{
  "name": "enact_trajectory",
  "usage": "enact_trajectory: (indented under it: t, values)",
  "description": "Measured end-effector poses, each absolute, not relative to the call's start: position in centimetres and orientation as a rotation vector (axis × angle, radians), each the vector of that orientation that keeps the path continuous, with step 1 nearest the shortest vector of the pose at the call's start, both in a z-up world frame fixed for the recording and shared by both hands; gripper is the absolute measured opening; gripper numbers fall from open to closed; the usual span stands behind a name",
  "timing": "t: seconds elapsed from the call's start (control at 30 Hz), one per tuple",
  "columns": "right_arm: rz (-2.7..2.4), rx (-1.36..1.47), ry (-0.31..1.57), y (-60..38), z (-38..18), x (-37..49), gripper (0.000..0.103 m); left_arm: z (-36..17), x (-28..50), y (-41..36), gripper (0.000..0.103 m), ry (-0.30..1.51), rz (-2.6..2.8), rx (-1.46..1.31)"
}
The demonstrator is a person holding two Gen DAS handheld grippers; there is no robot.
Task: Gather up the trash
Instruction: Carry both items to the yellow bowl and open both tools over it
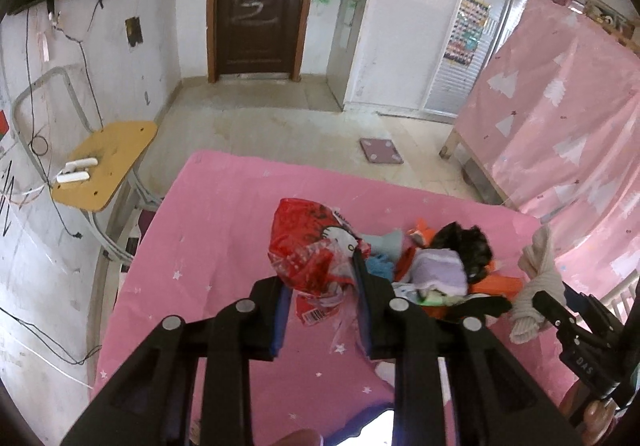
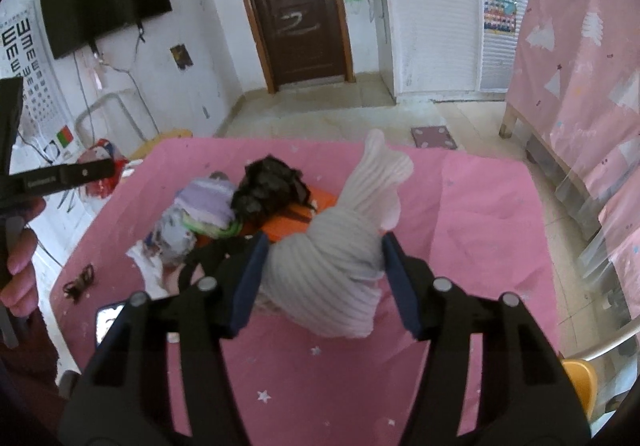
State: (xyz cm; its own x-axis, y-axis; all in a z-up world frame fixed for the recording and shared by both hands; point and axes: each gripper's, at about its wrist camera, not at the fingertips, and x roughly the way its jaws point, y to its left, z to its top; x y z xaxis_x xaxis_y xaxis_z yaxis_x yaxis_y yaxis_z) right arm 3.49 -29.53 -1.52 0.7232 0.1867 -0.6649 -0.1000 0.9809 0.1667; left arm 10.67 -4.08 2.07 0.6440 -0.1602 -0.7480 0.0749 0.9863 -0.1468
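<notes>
Left hand-held gripper [image 1: 320, 278] pinches red wrapper [image 1: 308, 250]; right hand-held gripper [image 2: 324, 274] clamps knotted white sock [image 2: 332, 266]. Remaining clutter lies between them, ahead.

Desk [image 2: 460, 206] cover: pink, scattered white stars. On it: red wrapper [image 1: 312, 246] with white cat print; grey-white ribbed cloth [image 2: 332, 278]; lilac cloth [image 2: 208, 202] left of ribbed cloth; black tuft [image 2: 268, 186] atop orange piece [image 2: 288, 224]. Door [image 2: 296, 6] beyond desk: dark brown.

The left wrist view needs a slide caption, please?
Left gripper holds a red wrapper above the pink table.
</notes>
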Motion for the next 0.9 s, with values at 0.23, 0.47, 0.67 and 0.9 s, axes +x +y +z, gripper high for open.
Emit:
enact_trajectory:
  t: [0.23, 0.47, 0.67, 0.9]
  values:
    - [0.128, 0.145, 0.703, -31.6, -0.3, 1.8, 0.056, 4.2, 9.0, -6.0, 0.021, 0.819, -0.178, -0.078]
    - [0.073, 0.163, 0.653, -34.8, 0.9, -1.2, 0.056, 6.0, 7.1, -9.2, 0.021, 0.787, -0.238, -0.036]
    - [0.002, 0.168, 0.612, -38.1, 1.8, -4.8, 0.056, 7.1, 4.9, -13.0, 0.021, 0.772, -0.320, 0.003]
    - [-0.097, 0.196, 0.591, -42.9, 1.5, -8.8, 0.056, 7.9, 2.5, -18.0, 0.021, 0.766, -0.413, 0.053]
